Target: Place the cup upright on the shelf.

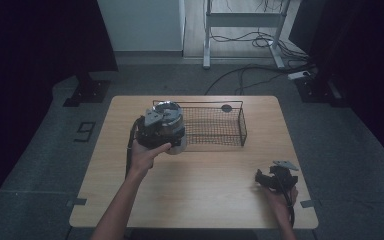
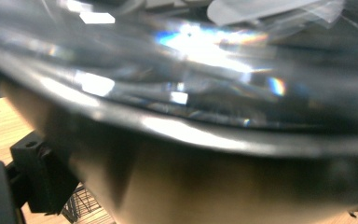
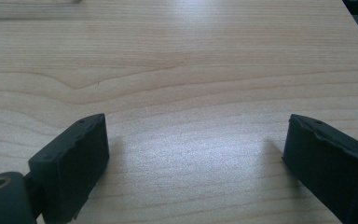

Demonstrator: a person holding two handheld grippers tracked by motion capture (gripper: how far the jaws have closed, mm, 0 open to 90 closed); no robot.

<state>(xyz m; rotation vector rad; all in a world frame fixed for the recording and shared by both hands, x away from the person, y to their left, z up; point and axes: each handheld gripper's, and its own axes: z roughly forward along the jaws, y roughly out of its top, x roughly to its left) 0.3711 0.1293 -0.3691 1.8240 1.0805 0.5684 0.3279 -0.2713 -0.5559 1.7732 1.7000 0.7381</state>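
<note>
— Left gripper [image 1: 167,131]?
— Fingers clamped on a metal pot with a glass lid [image 1: 169,120], held just above the surface [image 1: 200,180], at the left end of the wire basket [image 1: 215,127]. In the left gripper view, lid [image 2: 205,60] and dark pot wall pressed right up against the fingers [image 2: 37,177].
— Right gripper [image 1: 266,180]?
— Resting low near the right edge of the surface, well apart from the pot. Fingers [image 3: 74,163] spread wide, just bare wood between them.
</note>
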